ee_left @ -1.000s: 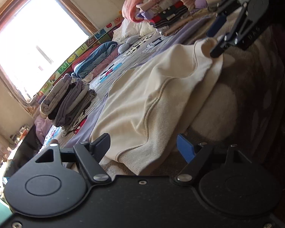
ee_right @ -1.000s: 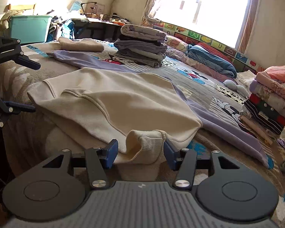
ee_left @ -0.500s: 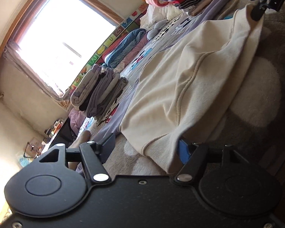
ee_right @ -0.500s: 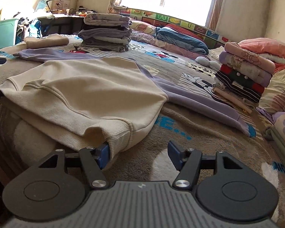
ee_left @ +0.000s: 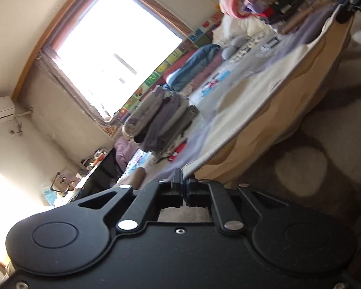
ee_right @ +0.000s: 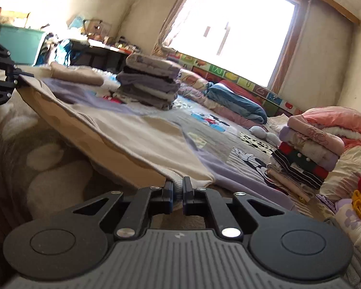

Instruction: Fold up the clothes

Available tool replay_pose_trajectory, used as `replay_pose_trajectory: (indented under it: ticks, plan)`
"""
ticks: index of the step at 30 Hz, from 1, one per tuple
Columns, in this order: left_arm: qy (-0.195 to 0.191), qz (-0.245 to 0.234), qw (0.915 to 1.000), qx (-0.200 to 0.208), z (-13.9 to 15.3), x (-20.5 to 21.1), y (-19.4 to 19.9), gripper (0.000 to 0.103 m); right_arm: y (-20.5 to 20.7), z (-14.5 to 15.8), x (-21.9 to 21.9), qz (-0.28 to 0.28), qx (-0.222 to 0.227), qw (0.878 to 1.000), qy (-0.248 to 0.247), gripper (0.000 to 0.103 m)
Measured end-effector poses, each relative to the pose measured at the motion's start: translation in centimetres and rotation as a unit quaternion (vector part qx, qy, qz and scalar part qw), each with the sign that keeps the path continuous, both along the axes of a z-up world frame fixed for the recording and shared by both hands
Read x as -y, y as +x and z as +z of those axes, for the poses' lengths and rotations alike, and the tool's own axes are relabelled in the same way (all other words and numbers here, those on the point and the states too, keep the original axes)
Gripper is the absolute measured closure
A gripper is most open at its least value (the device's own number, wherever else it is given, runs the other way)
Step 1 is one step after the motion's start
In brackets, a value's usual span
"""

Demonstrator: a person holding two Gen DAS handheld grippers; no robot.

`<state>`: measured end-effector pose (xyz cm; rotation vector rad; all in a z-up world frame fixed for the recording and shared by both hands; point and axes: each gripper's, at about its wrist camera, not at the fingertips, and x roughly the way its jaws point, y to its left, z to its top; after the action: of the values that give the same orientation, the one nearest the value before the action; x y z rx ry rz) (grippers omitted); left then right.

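The cream sweatshirt (ee_right: 142,130) hangs lifted along one edge above the near edge of the bed (ee_right: 231,142), that edge stretched taut between the two tongs and its far side resting on the bedding. The right gripper (ee_right: 178,190) is pinched on one ribbed corner, the left gripper (ee_left: 184,187) clamped on the other. This looks like the lift for a fold; next the raised edge probably must travel together toward the window (ee_right: 231,24). The long axis runs gripper to gripper

bed (ee_left: 228,89) motion-blurred, desk clutter (ee_right: 101,38) indistinct
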<state>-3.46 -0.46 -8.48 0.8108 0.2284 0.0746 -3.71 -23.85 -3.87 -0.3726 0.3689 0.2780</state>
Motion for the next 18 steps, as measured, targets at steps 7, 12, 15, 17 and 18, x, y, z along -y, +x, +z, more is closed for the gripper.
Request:
replay_pose_trajectory:
  ticks: [7, 12, 15, 17, 18]
  plan:
    - [0.049, -0.016, 0.9983, -0.028, -2.6, 0.7, -0.8, 0.100, 0.3, -2.2, 0.4, 0.007, -0.086, 0.996, 0.008, 0.096]
    - [0.067, -0.015, 0.9975, -0.012, -2.1, 0.6, -1.0, 0.100, -0.5, -1.9, 0.2, 0.003, -0.074, 0.997, 0.001, 0.096]
    - [0.113, -0.044, 0.9877, -0.099, -4.7, 1.0, -1.2, 0.100, 0.7, -3.3, 0.6, -0.009, -0.141, 0.990, -0.001, 0.096]
    - [0.146, -0.051, 0.9804, -0.122, -6.8, 1.0, -1.7, 0.098, 0.4, -3.2, 0.7, -0.010, -0.142, 0.990, 0.002, 0.095]
    - [0.143, -0.055, 0.9795, -0.131, -6.8, 0.9, -1.9, 0.097, 0.3, -3.2, 0.8, -0.010, -0.141, 0.990, 0.003, 0.093]
